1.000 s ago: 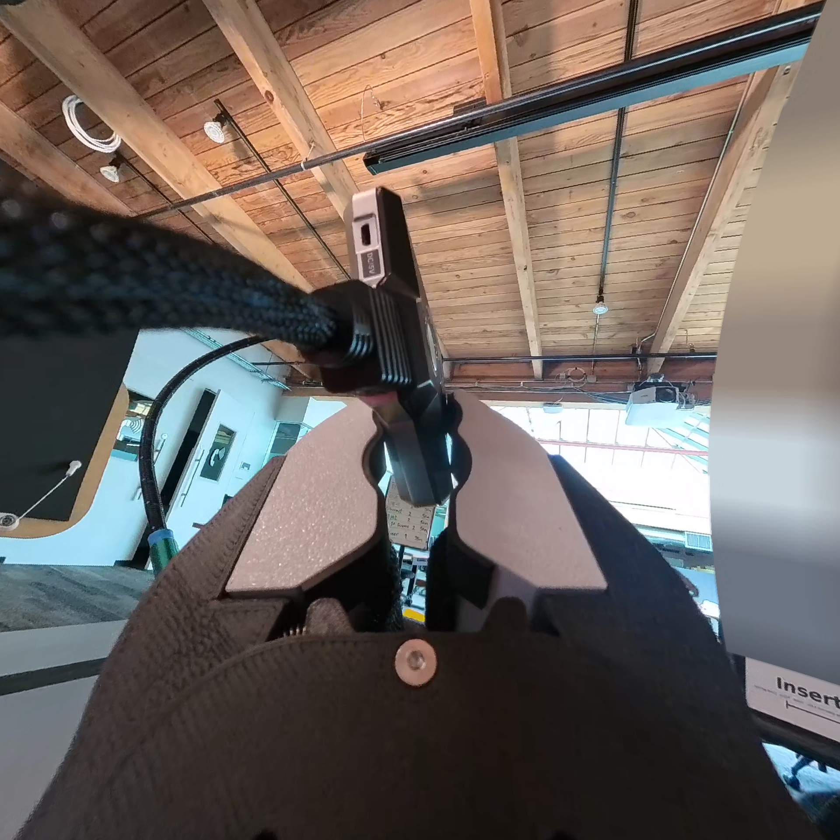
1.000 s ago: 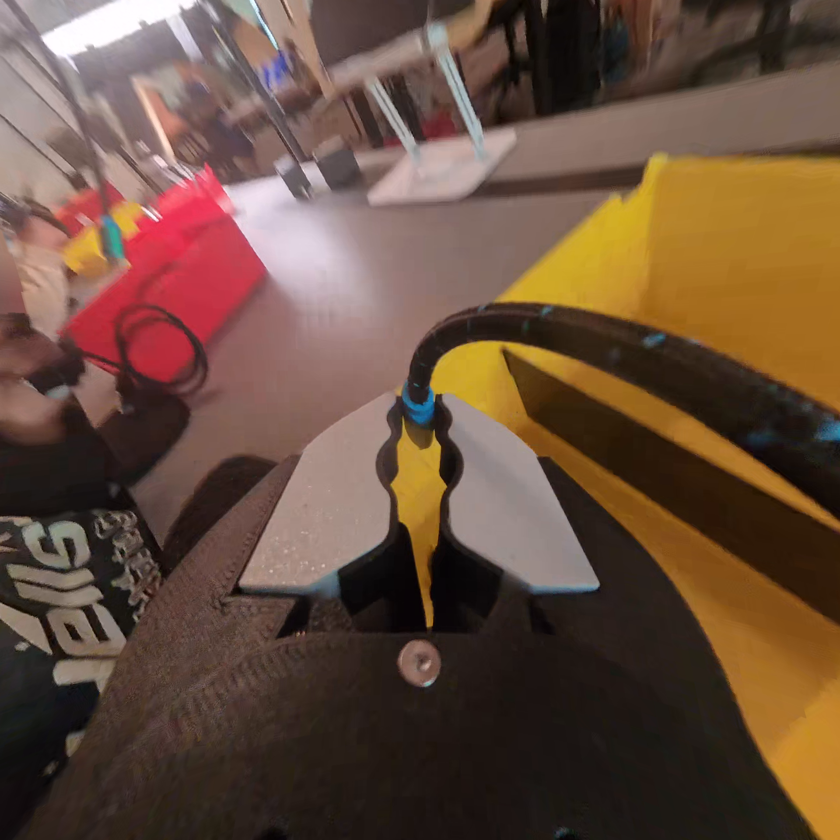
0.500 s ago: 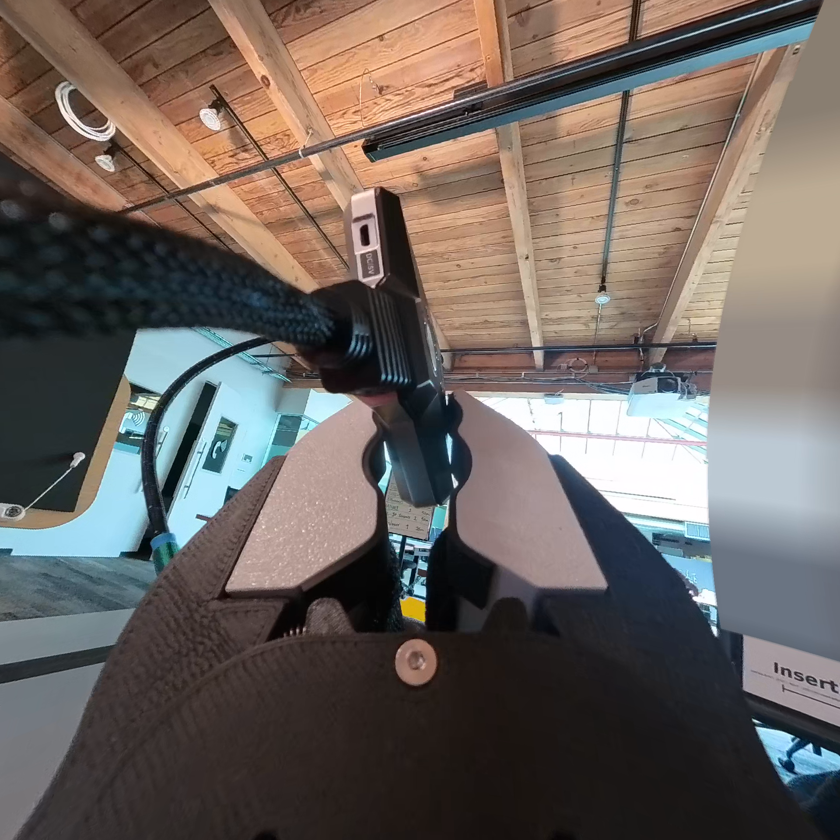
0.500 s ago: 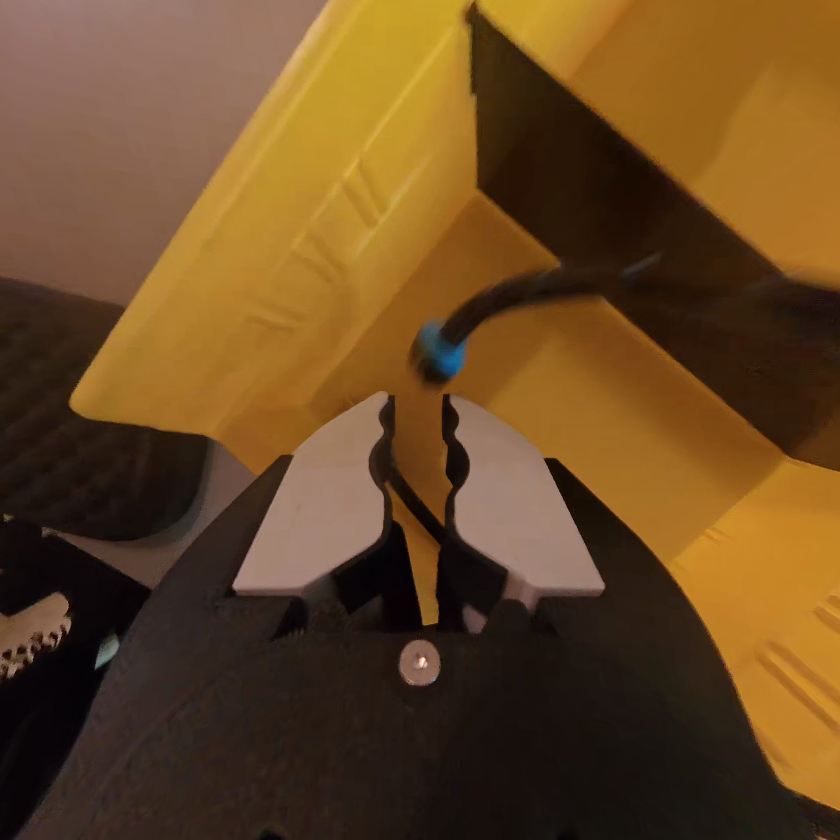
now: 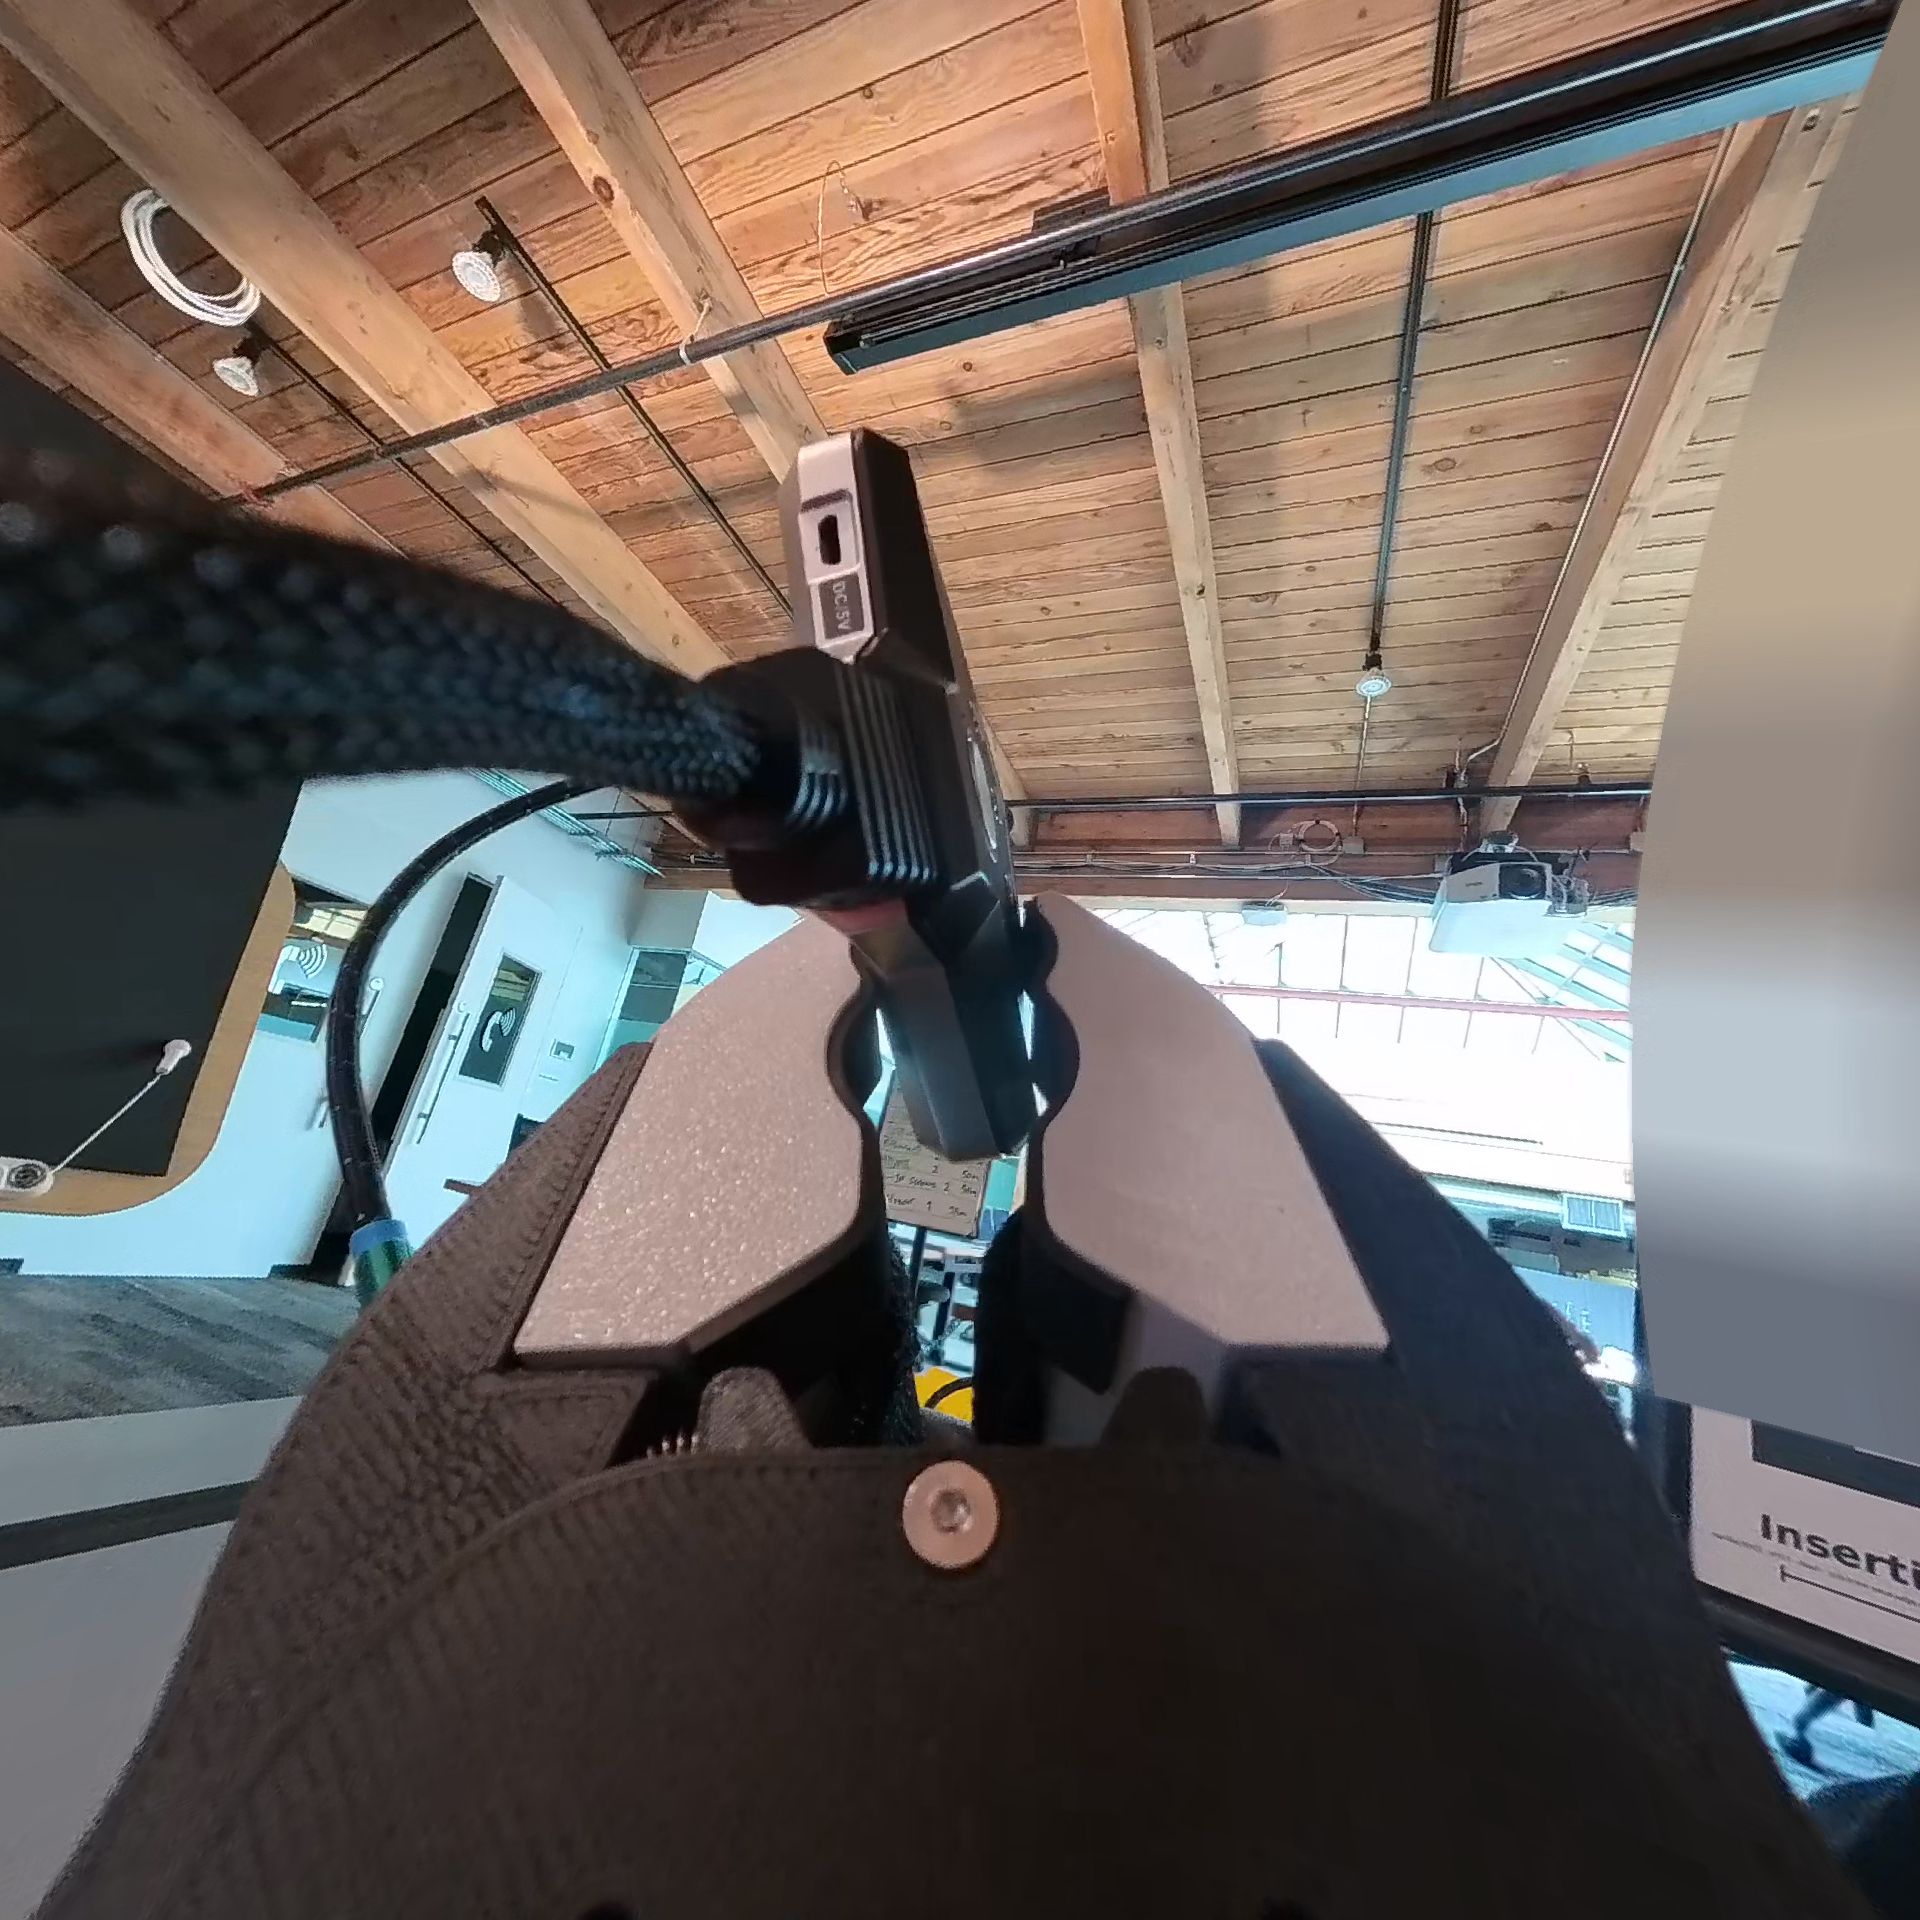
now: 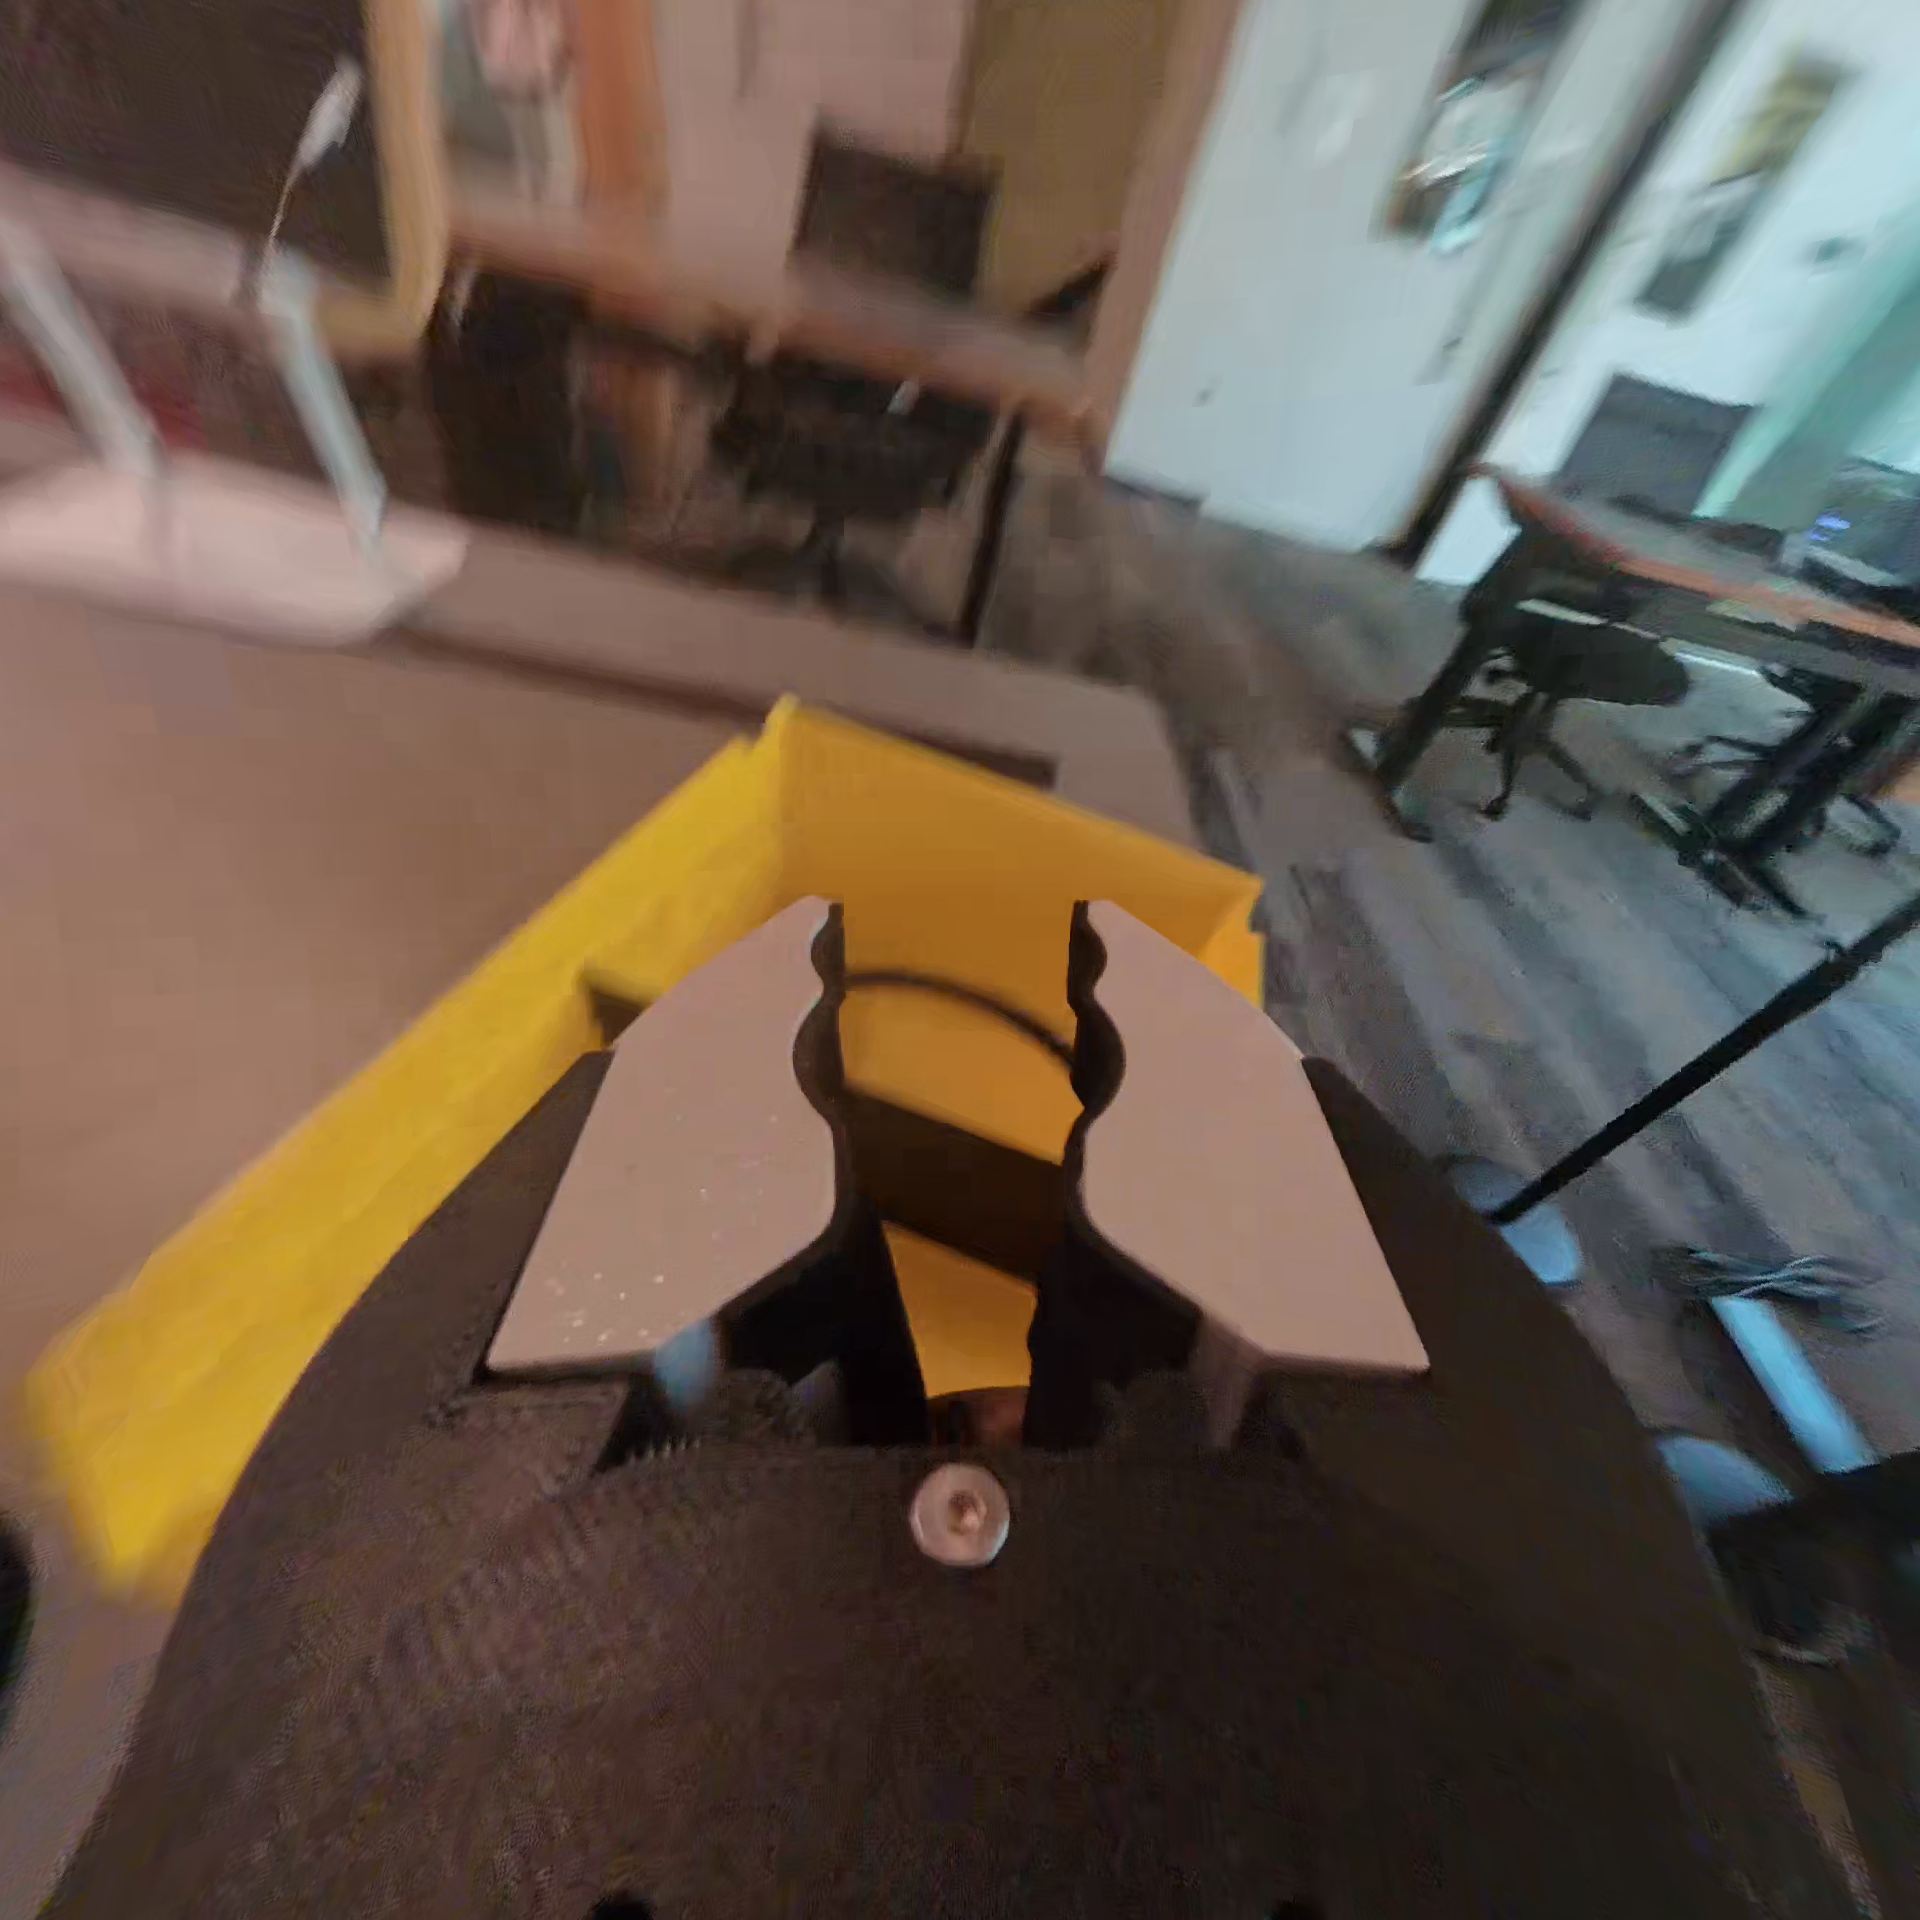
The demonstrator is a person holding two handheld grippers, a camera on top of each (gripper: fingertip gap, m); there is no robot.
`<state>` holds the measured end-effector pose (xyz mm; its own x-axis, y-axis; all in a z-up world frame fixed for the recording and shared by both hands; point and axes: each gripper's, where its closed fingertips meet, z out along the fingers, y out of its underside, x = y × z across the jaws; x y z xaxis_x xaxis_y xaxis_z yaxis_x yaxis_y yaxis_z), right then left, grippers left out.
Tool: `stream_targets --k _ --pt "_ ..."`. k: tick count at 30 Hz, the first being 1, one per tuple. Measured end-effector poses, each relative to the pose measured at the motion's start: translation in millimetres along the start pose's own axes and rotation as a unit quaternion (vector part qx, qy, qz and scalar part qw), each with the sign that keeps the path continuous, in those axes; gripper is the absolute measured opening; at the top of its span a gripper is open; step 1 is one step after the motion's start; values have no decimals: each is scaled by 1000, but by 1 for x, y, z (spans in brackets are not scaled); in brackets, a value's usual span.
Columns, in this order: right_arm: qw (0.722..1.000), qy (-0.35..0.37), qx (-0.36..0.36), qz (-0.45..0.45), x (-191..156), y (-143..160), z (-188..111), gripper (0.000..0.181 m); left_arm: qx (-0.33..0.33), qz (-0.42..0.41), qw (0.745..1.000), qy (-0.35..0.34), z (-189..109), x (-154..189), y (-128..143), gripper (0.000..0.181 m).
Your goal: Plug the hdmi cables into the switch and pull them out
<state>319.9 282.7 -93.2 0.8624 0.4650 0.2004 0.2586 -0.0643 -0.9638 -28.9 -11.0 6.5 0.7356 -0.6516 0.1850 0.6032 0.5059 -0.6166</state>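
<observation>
In the left wrist view my left gripper (image 5: 951,997) is shut on a dark grey HDMI switch (image 5: 883,644) and holds it up towards the wooden ceiling. A black braided HDMI cable (image 5: 364,675) is plugged into the switch's left side through a ribbed black plug (image 5: 862,774). Its other length (image 5: 348,1049) loops down at the left to a green-banded end. In the right wrist view my right gripper (image 6: 956,935) is open and empty above a yellow bin (image 6: 997,831). A thin black cable (image 6: 956,997) lies inside the bin beyond the fingertips.
A grey table top (image 6: 260,831) lies left of the bin. A desk and office chair (image 6: 1590,675) stand at the far right on grey floor. A white panel (image 5: 1787,727) fills the right edge of the left wrist view, with a printed sheet (image 5: 1818,1548) below it.
My right gripper let go of the blue-banded cable end over the yellow bin, opened wide and swung up; the cable now lies in the bin. My left gripper kept holding the switch, nearly still.
</observation>
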Motion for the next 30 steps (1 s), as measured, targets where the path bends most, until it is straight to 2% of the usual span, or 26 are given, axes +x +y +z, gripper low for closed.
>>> stream_targets --k 1,3,6,9,12,14,16,19,21,23,25,28,30 --pt "998 20 28 52 14 -3 4 41 0 -1 1000 0 0 0 0 23" --pt "991 43 37 121 33 8 19 47 -3 -2 1000 2 0 1 2 23" --pt "988 94 1 122 49 37 42 45 -11 -1 1000 4 0 2 6 23" --pt "986 59 -108 108 32 70 58 45 -17 1 1000 3 0 1 9 23" --pt "984 7 -169 62 10 85 57 40 -15 -1 1000 0 -1 -1 7 23" --pt "984 9 -175 32 7 84 54 28 -12 2 1000 -2 -1 0 5 23" --pt "983 -1 -182 16 0 84 54 24 -10 6 1000 -2 -1 1 4 23" --pt "979 -34 -202 16 -12 87 51 21 -10 10 1000 1 -1 4 3 23" --pt "975 -60 -211 21 -21 85 46 29 -12 13 1000 2 -2 4 3 23" --pt "979 -66 -192 25 -23 72 39 32 -13 12 1000 0 -2 2 3 24" --pt "987 -79 -130 42 -30 43 30 40 -14 12 1000 -2 -2 0 2 24" --pt "983 -153 32 98 -56 -26 5 52 -13 11 1000 -5 -2 -2 -2 24" --pt "946 -231 172 150 -82 -80 -27 55 -10 6 1000 -4 -2 -1 -4 24"
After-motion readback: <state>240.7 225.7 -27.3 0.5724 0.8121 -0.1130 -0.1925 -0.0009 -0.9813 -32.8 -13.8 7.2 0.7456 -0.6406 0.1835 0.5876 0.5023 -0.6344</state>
